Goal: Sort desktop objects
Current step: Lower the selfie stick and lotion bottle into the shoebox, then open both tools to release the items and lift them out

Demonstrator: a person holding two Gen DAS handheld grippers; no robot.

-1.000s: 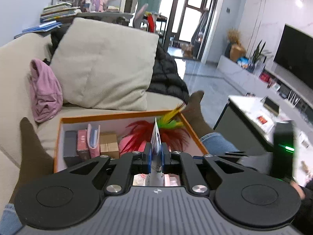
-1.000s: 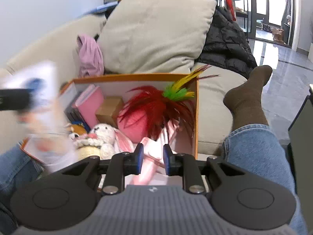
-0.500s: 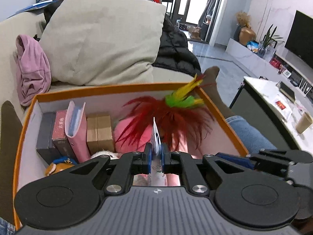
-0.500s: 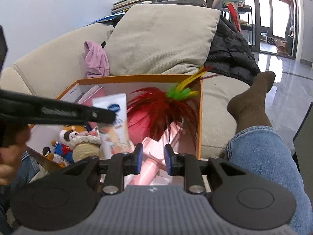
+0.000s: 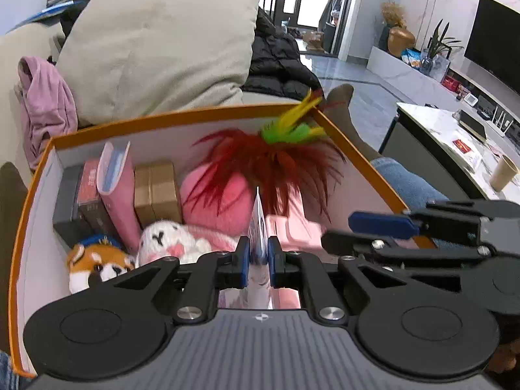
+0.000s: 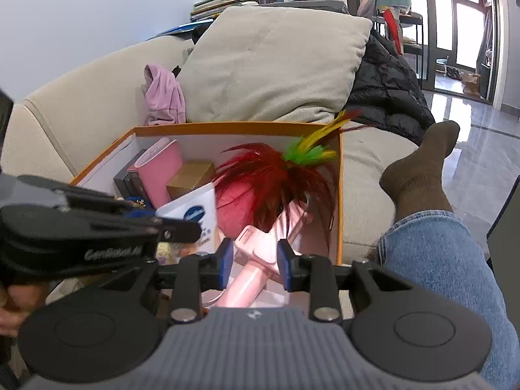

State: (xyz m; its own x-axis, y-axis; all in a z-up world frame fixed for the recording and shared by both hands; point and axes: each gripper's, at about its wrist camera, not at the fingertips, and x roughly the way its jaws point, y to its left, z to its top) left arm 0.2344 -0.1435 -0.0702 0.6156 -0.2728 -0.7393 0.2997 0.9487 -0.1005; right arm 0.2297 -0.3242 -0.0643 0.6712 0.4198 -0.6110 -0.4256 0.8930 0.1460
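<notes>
An orange-rimmed box [image 5: 182, 117] [image 6: 234, 125] rests on the sofa and my lap. It holds books, a brown carton [image 5: 157, 188], plush toys [image 5: 169, 237], a pink cushion [image 5: 221, 201] and a red feather toy [image 5: 269, 162] [image 6: 276, 175]. My left gripper [image 5: 259, 261] is shut on a flat white and blue tube [image 5: 259, 227] [image 6: 195, 214] and holds it over the box's near side. My right gripper [image 6: 253, 260] is open, its jaws either side of a pink handle [image 6: 256, 266], apart from it.
A beige cushion [image 5: 156, 48], a pink cloth [image 5: 45, 104] and a black jacket [image 6: 386, 81] lie behind the box. My socked foot [image 6: 419, 169] and jeans leg [image 6: 432, 260] are to the right. A low table with a paper cup [image 5: 502, 172] stands far right.
My left gripper has carried the tube from beside the box to over its near side and lower. The right gripper has stayed open and moved closer over the pink handle.
</notes>
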